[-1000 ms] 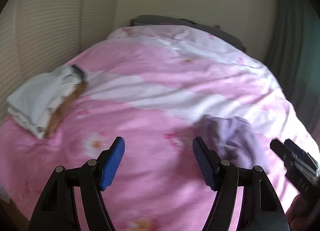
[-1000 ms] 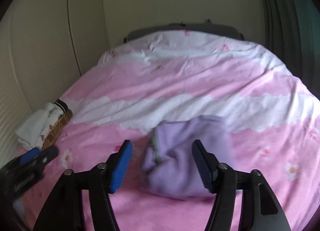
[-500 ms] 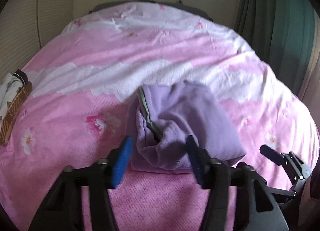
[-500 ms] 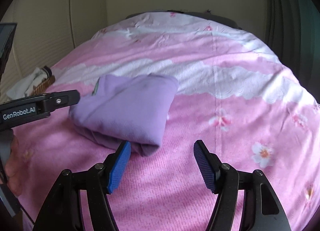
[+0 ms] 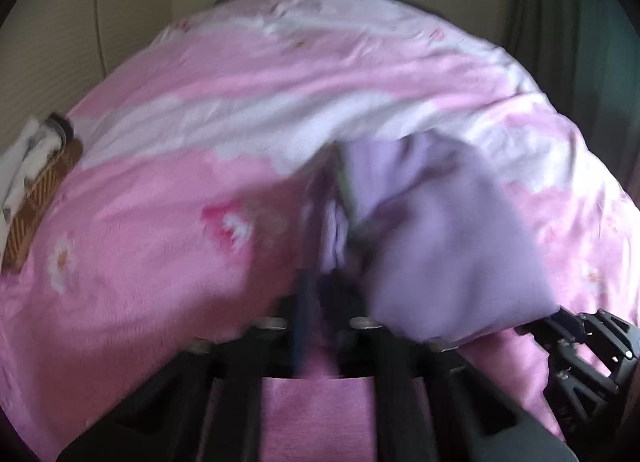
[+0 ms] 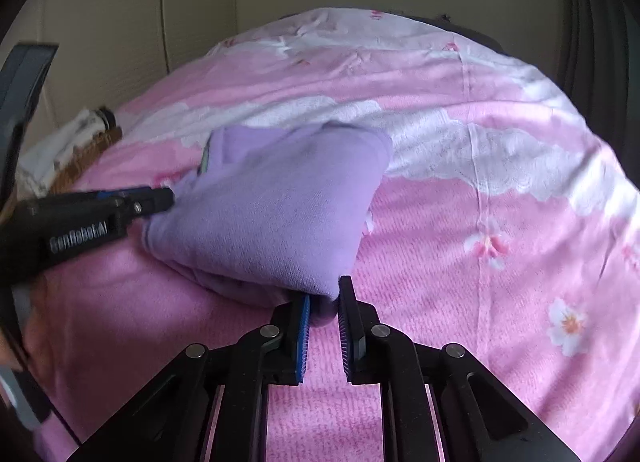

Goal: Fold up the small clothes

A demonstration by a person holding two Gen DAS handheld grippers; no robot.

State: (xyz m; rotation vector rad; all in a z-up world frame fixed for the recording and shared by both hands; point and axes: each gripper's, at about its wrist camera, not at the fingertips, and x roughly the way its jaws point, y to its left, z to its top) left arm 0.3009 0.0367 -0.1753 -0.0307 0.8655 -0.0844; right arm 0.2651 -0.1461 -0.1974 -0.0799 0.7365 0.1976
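A folded lilac garment point(image 6: 280, 214) lies on the pink flowered bedspread point(image 6: 480, 302). My right gripper point(image 6: 324, 314) is shut on its near right corner. My left gripper point(image 5: 320, 294) is shut on the garment's near left edge; the left wrist view is blurred, with the lilac cloth point(image 5: 448, 246) bunched just right of the jaws. The left gripper also shows in the right wrist view point(image 6: 160, 198), touching the garment's left side. The right gripper's body shows at the lower right of the left wrist view point(image 5: 588, 346).
A white garment with a dark cuff point(image 5: 28, 158) lies over a brown woven piece point(image 5: 36, 198) at the bed's left edge. A pale wall stands behind the bed, and a dark green curtain point(image 5: 568, 22) hangs at the right.
Both grippers were open and have shut on the lilac garment, the left at its left edge, the right at its near right corner. The left camera is moving, so its view is blurred.
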